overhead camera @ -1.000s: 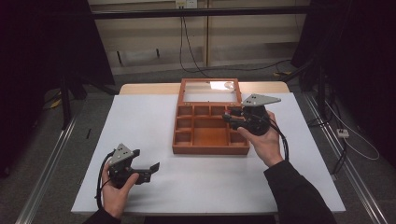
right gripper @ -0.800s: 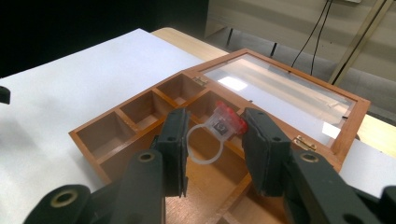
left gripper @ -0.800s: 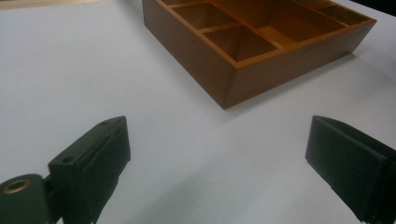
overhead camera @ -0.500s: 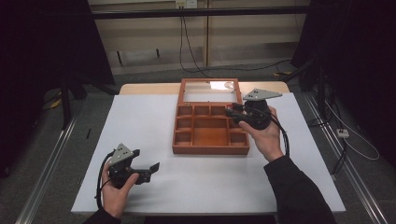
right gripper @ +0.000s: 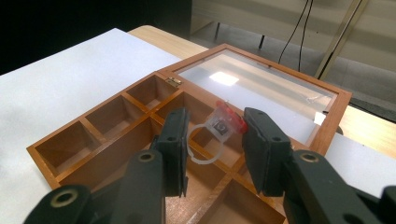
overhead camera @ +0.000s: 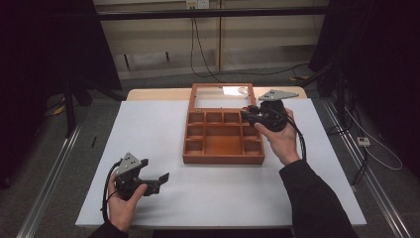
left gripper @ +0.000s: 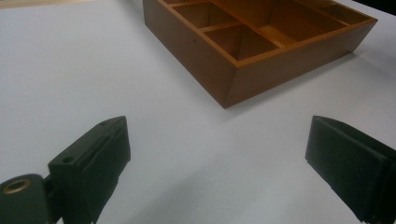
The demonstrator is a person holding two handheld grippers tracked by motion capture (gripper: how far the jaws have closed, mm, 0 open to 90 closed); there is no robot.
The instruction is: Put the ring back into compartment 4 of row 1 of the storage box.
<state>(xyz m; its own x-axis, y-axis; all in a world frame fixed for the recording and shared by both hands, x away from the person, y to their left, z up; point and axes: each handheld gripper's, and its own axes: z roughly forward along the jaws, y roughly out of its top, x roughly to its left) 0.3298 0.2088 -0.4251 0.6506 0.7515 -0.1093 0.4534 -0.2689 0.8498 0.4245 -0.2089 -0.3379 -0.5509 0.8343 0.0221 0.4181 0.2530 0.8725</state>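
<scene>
Up over the far right part of the wooden box (overhead camera: 224,147), the right gripper (right gripper: 215,140) is clenched on a small clear ring with a red top (right gripper: 219,130). Its hoop hangs toward the lower left in the right gripper view and the red-topped head points up and right, so its long axis runs slantwise between the two pads. It sits just above the small compartments near the hinge, not resting in any of them. In the high view this gripper (overhead camera: 250,115) is held at the box's right edge, jaws pointing left across the tray.

That box lies open on the white table (overhead camera: 148,134), its glass lid (right gripper: 261,86) folded back flat on the far side. Every compartment visible has a bare wooden floor.

Near the front left of the table, well apart from the box, the left gripper (left gripper: 217,168) is released, jaws wide with nothing but table between them
</scene>
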